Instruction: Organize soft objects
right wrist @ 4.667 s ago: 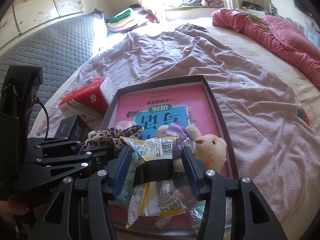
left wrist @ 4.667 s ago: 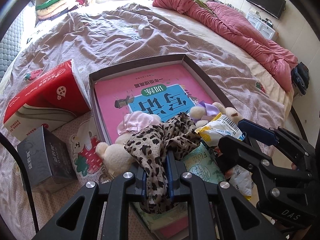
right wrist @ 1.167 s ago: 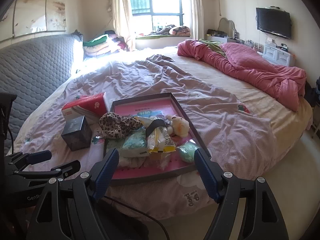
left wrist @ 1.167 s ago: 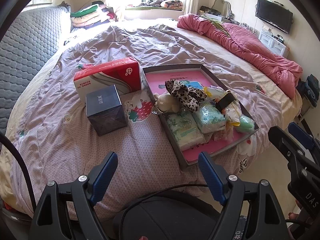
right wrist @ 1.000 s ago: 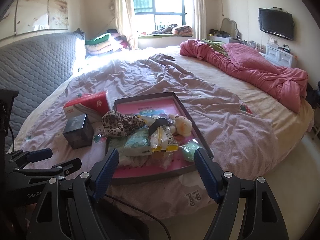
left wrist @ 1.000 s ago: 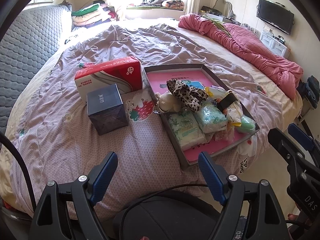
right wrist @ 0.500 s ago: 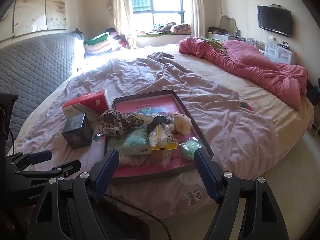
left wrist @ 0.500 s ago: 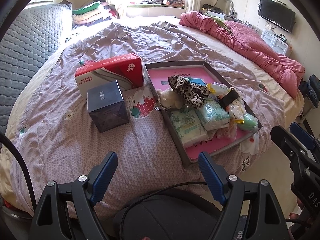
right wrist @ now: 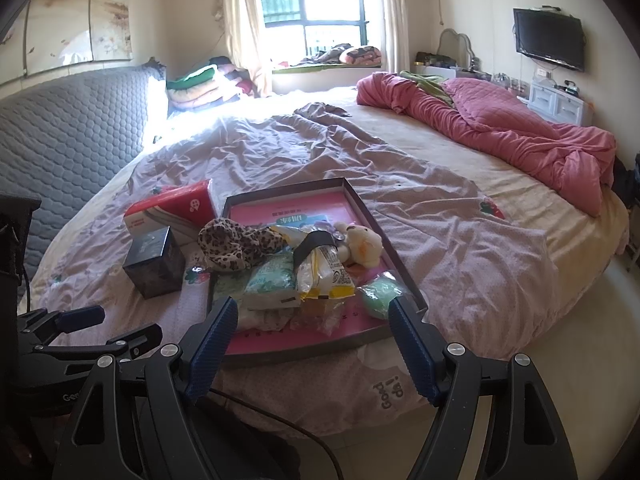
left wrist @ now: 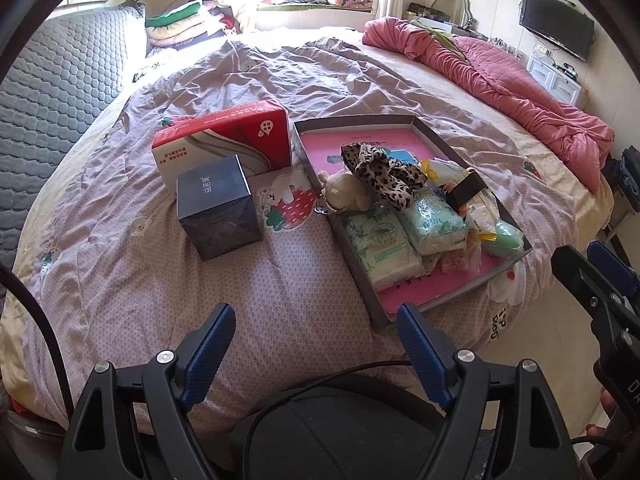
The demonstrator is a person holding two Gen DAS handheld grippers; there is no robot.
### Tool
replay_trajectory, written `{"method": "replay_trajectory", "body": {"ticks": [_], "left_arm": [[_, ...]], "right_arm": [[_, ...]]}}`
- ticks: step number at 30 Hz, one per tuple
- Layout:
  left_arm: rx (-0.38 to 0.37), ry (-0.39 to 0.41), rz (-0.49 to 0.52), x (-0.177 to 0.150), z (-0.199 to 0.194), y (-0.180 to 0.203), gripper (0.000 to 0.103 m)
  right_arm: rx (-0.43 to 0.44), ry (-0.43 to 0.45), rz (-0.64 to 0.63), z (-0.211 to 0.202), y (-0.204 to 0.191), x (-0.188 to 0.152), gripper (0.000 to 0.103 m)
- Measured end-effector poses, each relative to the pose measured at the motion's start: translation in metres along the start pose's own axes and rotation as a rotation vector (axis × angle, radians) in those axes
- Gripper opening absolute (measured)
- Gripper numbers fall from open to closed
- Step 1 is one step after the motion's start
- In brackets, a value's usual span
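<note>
Neatly heaped, the soft things sat in a dark-rimmed tray (right wrist: 362, 204) on the lilac bedspread (left wrist: 120, 264), near the foot of the bed. Against the tray's left rim lay a leopard-print cloth (right wrist: 236, 246), with a cream plush toy (left wrist: 344, 196) beside it at that rim. A second plush bear (right wrist: 362, 246) rested toward the tray's right rim. Nearer the tray's front edge lay two pale green tissue packs (left wrist: 432, 220), a yellow snack bag (right wrist: 324, 274) under a black band, and a green sponge ball (right wrist: 382, 294). A pink book (left wrist: 360, 140) lined the tray's floor.

Just left of the tray stood a red tissue box (left wrist: 224, 140), and in front of that box a dark cube box (left wrist: 218, 206). Well beyond the tray, a pink quilt (right wrist: 500, 132) was bunched along the bed's far right side.

Both tongs hung off the bed's edge, well apart from the tray. Left gripper (left wrist: 316, 352) was spread wide, holding nothing; right gripper (right wrist: 312, 340) likewise gaped with nothing between its blue pads.
</note>
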State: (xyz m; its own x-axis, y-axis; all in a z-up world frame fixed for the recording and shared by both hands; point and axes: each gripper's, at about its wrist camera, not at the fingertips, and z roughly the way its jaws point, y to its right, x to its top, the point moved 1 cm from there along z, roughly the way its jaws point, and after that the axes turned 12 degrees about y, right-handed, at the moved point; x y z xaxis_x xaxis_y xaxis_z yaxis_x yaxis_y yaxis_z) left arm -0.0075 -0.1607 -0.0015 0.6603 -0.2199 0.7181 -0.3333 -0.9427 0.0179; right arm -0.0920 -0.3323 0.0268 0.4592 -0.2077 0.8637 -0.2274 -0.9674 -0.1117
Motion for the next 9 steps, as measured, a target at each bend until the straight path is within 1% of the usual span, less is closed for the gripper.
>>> {"method": "replay_trajectory", "body": {"ticks": [9], "left_arm": [[-0.007, 0.004, -0.016, -0.0013, -0.0006, -0.0036, 0.082]], "right_arm": [[0.017, -0.016, 0.006, 0.0043, -0.0002, -0.0026, 0.079]]}}
